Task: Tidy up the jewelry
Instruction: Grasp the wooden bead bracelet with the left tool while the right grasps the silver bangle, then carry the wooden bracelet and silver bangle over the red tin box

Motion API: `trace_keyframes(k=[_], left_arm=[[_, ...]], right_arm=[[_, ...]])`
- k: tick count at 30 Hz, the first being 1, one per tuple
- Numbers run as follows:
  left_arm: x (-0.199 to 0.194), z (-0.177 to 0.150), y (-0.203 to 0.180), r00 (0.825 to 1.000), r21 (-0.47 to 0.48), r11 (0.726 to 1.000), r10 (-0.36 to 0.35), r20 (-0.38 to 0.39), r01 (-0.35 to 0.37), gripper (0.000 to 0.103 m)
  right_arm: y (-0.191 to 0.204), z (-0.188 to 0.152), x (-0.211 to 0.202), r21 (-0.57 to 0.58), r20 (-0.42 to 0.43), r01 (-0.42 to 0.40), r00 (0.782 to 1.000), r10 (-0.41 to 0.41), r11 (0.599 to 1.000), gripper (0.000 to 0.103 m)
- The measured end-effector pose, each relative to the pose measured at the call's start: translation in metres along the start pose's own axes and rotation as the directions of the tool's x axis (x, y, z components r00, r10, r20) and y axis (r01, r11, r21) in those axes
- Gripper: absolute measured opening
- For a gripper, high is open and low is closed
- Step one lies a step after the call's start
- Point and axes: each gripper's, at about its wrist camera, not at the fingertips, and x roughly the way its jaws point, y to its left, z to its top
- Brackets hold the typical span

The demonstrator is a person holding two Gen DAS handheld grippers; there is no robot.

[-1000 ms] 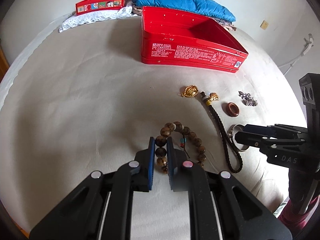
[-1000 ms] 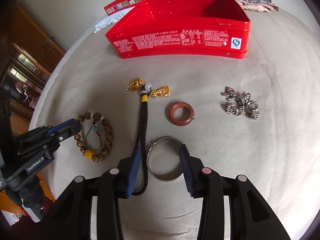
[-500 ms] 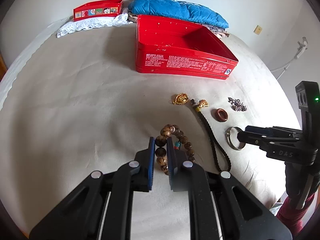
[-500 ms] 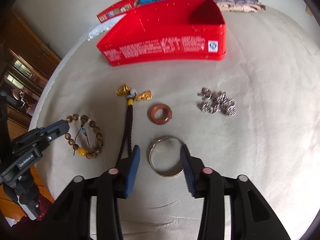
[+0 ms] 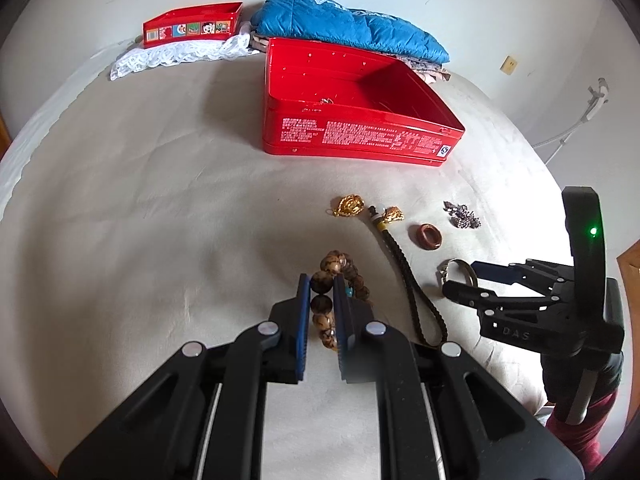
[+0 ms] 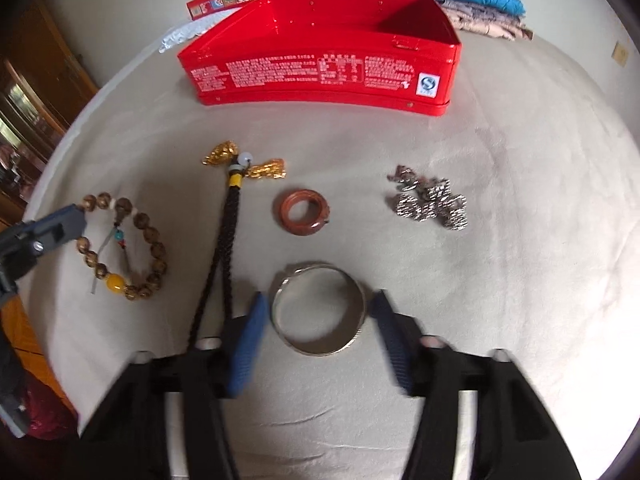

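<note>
My left gripper is shut on the wooden bead bracelet, which also shows in the right wrist view at the left. My right gripper is open, its fingers on either side of the silver bangle lying on the beige cloth. An open red tin box stands at the back. Between it and the grippers lie a braided black cord with gold charms, a reddish-brown ring and a silver chain bracelet.
A blue padded jacket and folded cloth lie behind the tin. A smaller red box lid rests on white lace at the back left. Wooden furniture stands past the bed's left edge.
My left gripper has lifted and pulled back a little with the bead bracelet. My right gripper has moved forward around the silver bangle and stays open.
</note>
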Motion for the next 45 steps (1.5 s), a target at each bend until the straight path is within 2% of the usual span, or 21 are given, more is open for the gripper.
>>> trace_keyframes(k=[7, 13, 23, 31, 35, 39, 45], left_arm=[[-0.004, 0.002, -0.001, 1.0, 0.0, 1.0, -0.007, 0.014, 0.007, 0.01], [-0.009, 0.014, -0.005, 0.999, 0.011, 1.0, -0.003, 0.033, 0.002, 0.01], [-0.025, 0.054, -0.02, 0.995, 0.049, 0.999, 0.001, 0.104, -0.006, 0.01], [-0.042, 0.113, -0.038, 0.973, 0.056, 0.998, 0.006, 0.229, -0.019, 0.01], [-0.024, 0.146, -0.035, 0.968, 0.027, 1.0, -0.01, 0.251, 0.003, 0.01], [0.012, 0.181, -0.023, 0.968, -0.015, 0.999, -0.025, 0.251, 0.03, 0.01], [0.057, 0.202, -0.013, 0.972, -0.028, 0.998, -0.04, 0.233, 0.048, 0.01]], right_arm=[[-0.007, -0.001, -0.01, 0.017, 0.037, -0.026, 0.999, 0.026, 1.0, 0.049], [-0.018, 0.011, -0.037, 0.032, 0.095, -0.062, 0.994, 0.058, 0.998, 0.049], [-0.027, 0.069, -0.069, 0.063, 0.223, -0.099, 0.971, 0.082, 0.993, 0.049], [-0.036, 0.128, -0.072, 0.084, 0.279, -0.095, 0.958, 0.068, 0.992, 0.049], [-0.039, 0.161, -0.054, 0.097, 0.272, -0.115, 0.959, 0.085, 0.989, 0.049], [-0.044, 0.184, -0.034, 0.113, 0.278, -0.109, 0.958, 0.074, 0.988, 0.049], [-0.048, 0.203, -0.003, 0.107, 0.268, -0.072, 0.962, 0.041, 0.992, 0.049]])
